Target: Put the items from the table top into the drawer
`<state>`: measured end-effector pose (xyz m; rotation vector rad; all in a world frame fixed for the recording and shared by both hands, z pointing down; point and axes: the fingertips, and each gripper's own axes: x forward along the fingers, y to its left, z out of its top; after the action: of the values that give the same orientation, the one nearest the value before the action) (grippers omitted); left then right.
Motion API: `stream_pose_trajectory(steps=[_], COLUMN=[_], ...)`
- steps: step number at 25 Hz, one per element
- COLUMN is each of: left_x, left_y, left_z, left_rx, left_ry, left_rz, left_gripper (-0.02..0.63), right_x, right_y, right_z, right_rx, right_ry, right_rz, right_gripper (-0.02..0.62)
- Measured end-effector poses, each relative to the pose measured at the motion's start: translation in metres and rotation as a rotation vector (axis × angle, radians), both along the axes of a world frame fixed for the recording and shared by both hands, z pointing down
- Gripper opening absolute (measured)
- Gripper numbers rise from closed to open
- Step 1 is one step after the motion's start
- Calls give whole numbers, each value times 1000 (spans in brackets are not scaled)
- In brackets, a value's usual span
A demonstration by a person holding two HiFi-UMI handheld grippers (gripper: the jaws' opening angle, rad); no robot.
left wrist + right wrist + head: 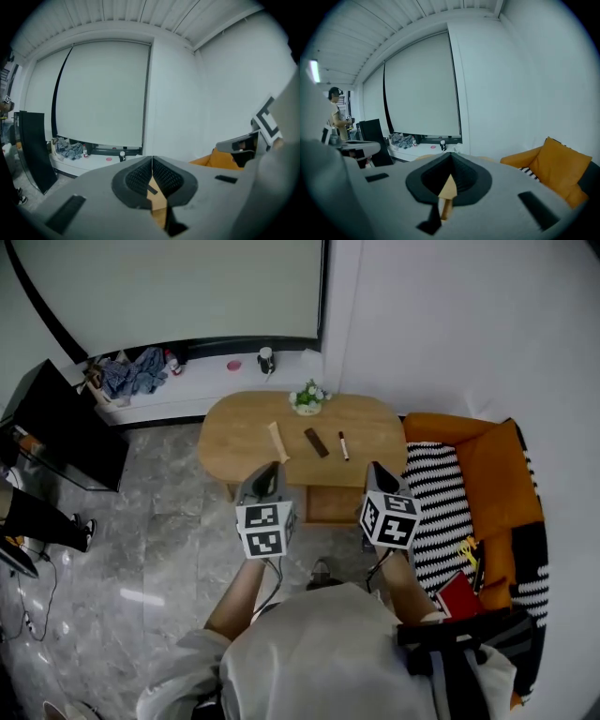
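A light wooden oval table [234, 442] stands ahead of me. On its top lie a pale wooden stick [277, 442], a brown bar [316, 442] and a dark pen [343, 445], with a small flower pot [307, 399] at the far edge. A wooden drawer front [333, 504] shows under the near edge. My left gripper [270, 468] hovers at the near edge, jaws together and empty [152, 159]. My right gripper [375, 468] hangs beside it near the table's right front, shut with nothing in it [450, 157].
An orange sofa [492, 474] with a black-and-white striped cover [441, 502] stands right of the table; a red book [458, 596] lies on it. A black panel [66, 437] and a person's legs [37, 517] are at the left. A low ledge [187, 371] holds clothes and bottles.
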<state>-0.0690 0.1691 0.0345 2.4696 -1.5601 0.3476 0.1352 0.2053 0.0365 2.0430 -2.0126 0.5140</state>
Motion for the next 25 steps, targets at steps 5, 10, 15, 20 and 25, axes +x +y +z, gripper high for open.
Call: stream_pose_trajectory(steps=[5,10,15,20,25], left_x=[21,12,7,7,13], left_y=[-57,-101,-131,-169,-185], left_z=[9,32,61,76,102], left_rx=[-34,-67,-143,-175,-185], left_ry=[-14,-27,-18,-30,-33], left_rz=[-33,-94,-83,-69,-50], left_gripper=[11,11,11,11,11], right_x=[26,33,32,27,30], right_y=[-63,-111,-143,-172,-182], right_z=[11,34,62,76,109], right_rx=[-38,-93,-144,-160,-203], right_ry=[20,19,20,18,-8], right_rz=[-49,-80,-67,-58,-58], right_gripper=[-8,-8,-8,-8,-8])
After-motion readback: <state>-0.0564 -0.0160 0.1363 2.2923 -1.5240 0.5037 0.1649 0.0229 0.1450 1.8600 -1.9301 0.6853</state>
